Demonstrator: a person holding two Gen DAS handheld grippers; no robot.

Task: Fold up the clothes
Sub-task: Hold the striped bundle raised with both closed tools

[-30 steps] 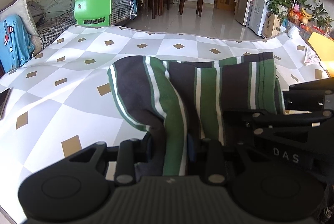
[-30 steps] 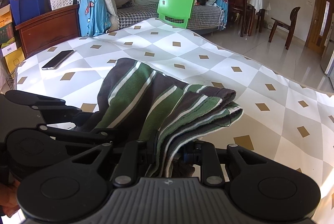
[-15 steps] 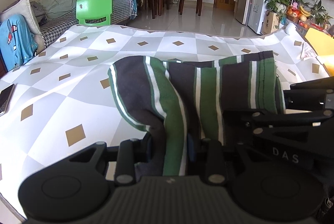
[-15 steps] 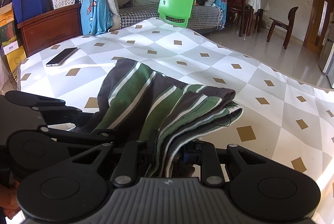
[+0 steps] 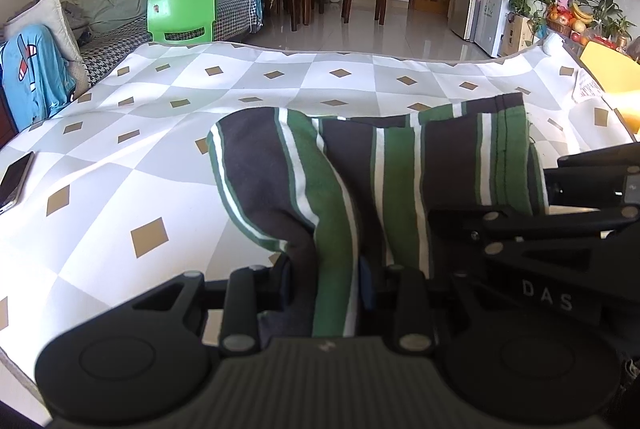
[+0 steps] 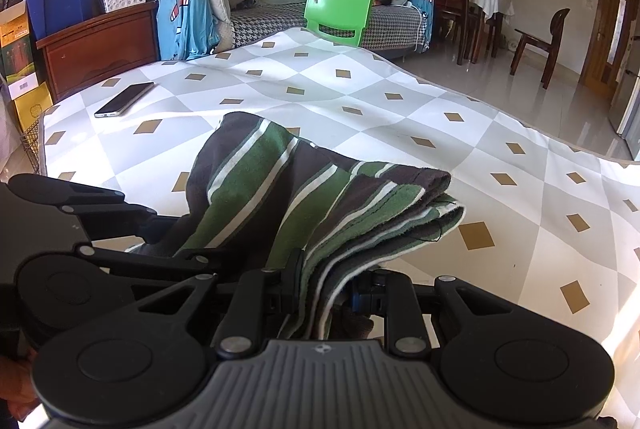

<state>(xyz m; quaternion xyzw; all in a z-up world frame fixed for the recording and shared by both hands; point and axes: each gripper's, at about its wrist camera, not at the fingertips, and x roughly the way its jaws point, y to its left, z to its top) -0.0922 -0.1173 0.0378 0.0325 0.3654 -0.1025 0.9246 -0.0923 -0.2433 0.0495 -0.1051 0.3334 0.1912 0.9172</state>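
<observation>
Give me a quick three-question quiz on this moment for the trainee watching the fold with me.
1. True or false: the left gripper is shut on the striped garment.
2. The phone lies: A) on the garment, B) on the patterned sheet, apart from the garment, C) on the green chair.
3. Fill in: in the right wrist view, the right gripper pinches several stacked ____ of the garment's edge.

Key
1. True: the cloth runs between its closed fingers.
2. B.
3. Layers: the hems show one over another at the folded end.
</observation>
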